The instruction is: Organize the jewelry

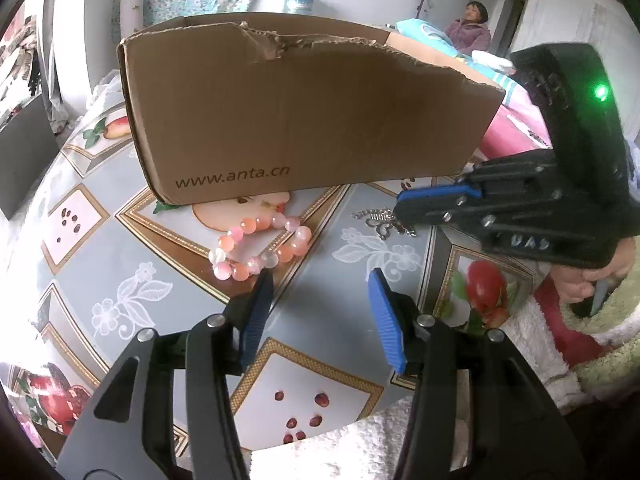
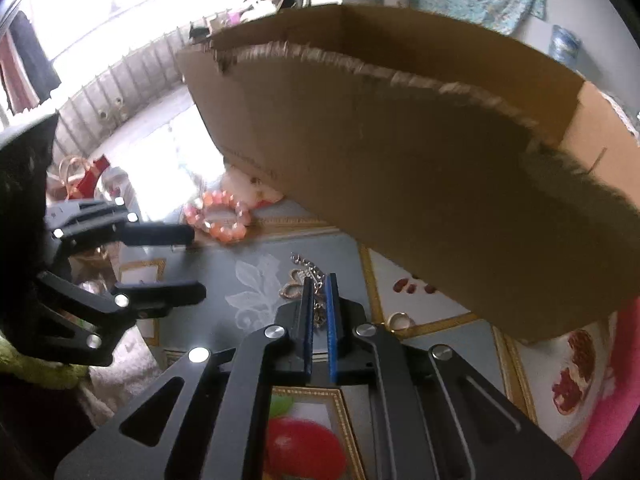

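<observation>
Silver chain (image 2: 316,292) lies on the patterned surface (image 1: 320,280), just in front of the cardboard box (image 1: 304,120), and the right tool (image 2: 319,280) has its two blue pads pressed together on a part of it; some links show between and beyond the pads, and a small heart-like pendant sits at the left of the tips. The left tool (image 1: 320,292) stands about half open with nothing between its pads, and it points at the surface just beside the pink bead bracelet (image 1: 260,246), which rests near the lower edge of the box. A small gold ring (image 2: 400,322) also lies on the surface, at the right of the right tool. The step in hand is, I judge, to carry the chain into the box. To do it well, the right tool should rise straight until the hanging end of the chain is free of the surface, then pass over the torn front wall with room to spare, because a loose end can catch on the rough edge. The grip is only on few links, so a slow move is safer. The pads should open only when the chain is well inside the box.
</observation>
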Demonstrator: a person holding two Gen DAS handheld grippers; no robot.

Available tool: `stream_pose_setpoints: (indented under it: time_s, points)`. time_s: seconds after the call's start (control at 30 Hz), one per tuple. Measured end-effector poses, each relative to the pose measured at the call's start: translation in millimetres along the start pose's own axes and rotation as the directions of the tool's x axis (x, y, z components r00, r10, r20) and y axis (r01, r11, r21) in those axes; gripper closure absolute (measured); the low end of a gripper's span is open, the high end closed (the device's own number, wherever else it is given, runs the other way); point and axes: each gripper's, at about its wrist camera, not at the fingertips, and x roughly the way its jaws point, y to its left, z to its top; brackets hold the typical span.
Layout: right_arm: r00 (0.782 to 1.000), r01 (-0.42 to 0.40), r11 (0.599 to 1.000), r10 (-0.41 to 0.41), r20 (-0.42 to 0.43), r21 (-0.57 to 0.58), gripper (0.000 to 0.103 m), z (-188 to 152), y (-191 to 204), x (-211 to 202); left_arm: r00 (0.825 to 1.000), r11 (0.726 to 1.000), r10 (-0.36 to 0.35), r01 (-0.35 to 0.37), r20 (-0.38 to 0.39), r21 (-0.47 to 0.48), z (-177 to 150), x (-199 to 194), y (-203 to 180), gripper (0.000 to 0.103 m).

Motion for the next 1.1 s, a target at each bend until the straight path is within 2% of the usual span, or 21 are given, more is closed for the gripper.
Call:
stream_pose_setpoints:
  time_s: [0.3,0.57,0.7,0.87,1.03,1.1]
  points:
    - [1.0,0.01,1.0,-0.011,0.024,0.029,0.097,-5.1,-6.8,-36.3,1.0,1.0,-0.003,0.003,0.008,-0.005,-3.0,-3.5,2.5,0.056]
    - [0.998,0.037,0.999,-0.039,-0.04,-0.04,0.097,-6.8,9.4,-5.3,1.0,1.0,0.018,-0.018,0.005,0.017,-3.3,-2.6,-2.8,0.053]
    - [0.998,-0.056,0.998,0.056,-0.037,0.002,0.097,-3.6,7.0,-9.9,1.0,0.999,0.024,-0.024,0.002,0.023,-3.5,-2.0,-6.8,0.051]
    - [0.998,-0.066,0.996,0.067,-0.018,0.057,0.097,-1.0,-4.0,-14.4,1.0,1.0,0.022,-0.022,0.005,0.021,-3.0,-1.7,-7.0,0.05]
    - [0.988,-0.142,0.984,0.148,-0.054,0.106,0.096,-9.1,-8.7,-9.0,0.999,0.999,0.034,-0.034,0.005,0.029,-2.1,-3.1,-9.1,0.05]
    - [0.99,-0.129,0.986,0.135,-0.05,0.109,0.096,-12.4,-10.6,-13.6,0.999,0.999,0.029,-0.03,0.017,0.026,-1.9,-5.5,-10.0,0.05]
